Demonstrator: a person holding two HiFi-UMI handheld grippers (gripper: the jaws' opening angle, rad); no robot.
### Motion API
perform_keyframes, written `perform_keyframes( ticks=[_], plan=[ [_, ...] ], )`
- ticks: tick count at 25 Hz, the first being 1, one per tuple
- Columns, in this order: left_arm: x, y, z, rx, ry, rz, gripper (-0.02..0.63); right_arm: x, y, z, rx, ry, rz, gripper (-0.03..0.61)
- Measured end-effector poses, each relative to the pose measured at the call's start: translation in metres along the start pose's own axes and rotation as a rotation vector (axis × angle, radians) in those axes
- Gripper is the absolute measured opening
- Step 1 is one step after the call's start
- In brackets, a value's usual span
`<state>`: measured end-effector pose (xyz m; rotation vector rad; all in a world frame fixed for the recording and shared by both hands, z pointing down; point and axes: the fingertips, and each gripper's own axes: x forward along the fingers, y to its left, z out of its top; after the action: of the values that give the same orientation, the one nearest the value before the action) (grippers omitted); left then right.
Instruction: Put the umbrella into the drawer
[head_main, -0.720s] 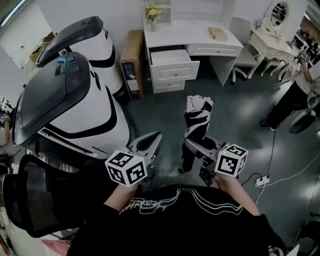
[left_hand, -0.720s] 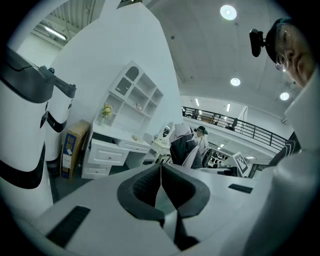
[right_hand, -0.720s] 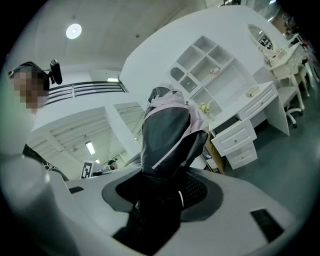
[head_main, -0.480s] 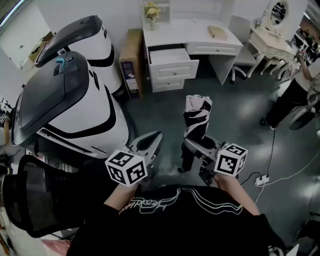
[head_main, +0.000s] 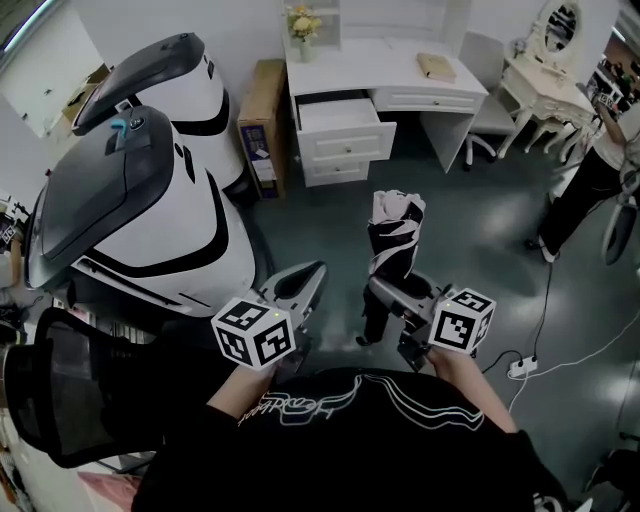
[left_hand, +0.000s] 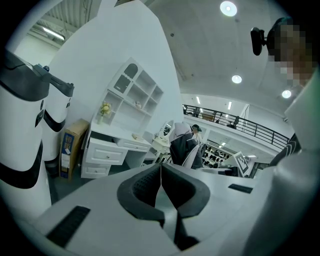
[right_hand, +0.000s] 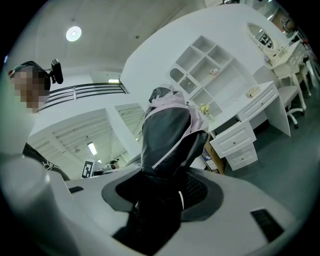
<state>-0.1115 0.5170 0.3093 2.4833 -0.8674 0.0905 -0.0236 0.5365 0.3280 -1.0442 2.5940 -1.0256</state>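
Umbrella clamped in right tongs, left tongs closed empty — open drawer ahead, cardboard box beside.

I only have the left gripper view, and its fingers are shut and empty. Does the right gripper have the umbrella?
Observer: Yes. The right gripper is closed on the folded umbrella, which stands upright out of it.
Operator: Is the drawer open?
Observer: From the head view, the top drawer of the desk is pulled out.
Operator: Anything low on my right?
Observer: A white power strip lies on the floor, right of the right gripper.
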Motion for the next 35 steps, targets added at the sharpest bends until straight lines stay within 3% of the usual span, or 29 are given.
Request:
perform_keyframes(
  ticks=[14,19,27,35],
  plan=[
    [0.074,-0.042,-0.016,0.033,-0.005,0.019,0.025,-0.054,-0.057,0.031,-0.027,-0.017,0.021,0.224],
    [0.095,-0.036,-0.019,0.029,0.017,0.017,0.025,-0.054,-0.086,0.04,0.018,-0.027,0.007,0.224],
    [0.162,0.041,0.01,-0.016,0.026,0.001,0.025,0.005,-0.155,0.08,0.007,-0.008,-0.04,0.224],
    [0.277,0.182,0.082,-0.058,0.072,0.004,0.025,0.119,-0.258,0.163,0.008,0.04,-0.07,0.224]
  ],
)
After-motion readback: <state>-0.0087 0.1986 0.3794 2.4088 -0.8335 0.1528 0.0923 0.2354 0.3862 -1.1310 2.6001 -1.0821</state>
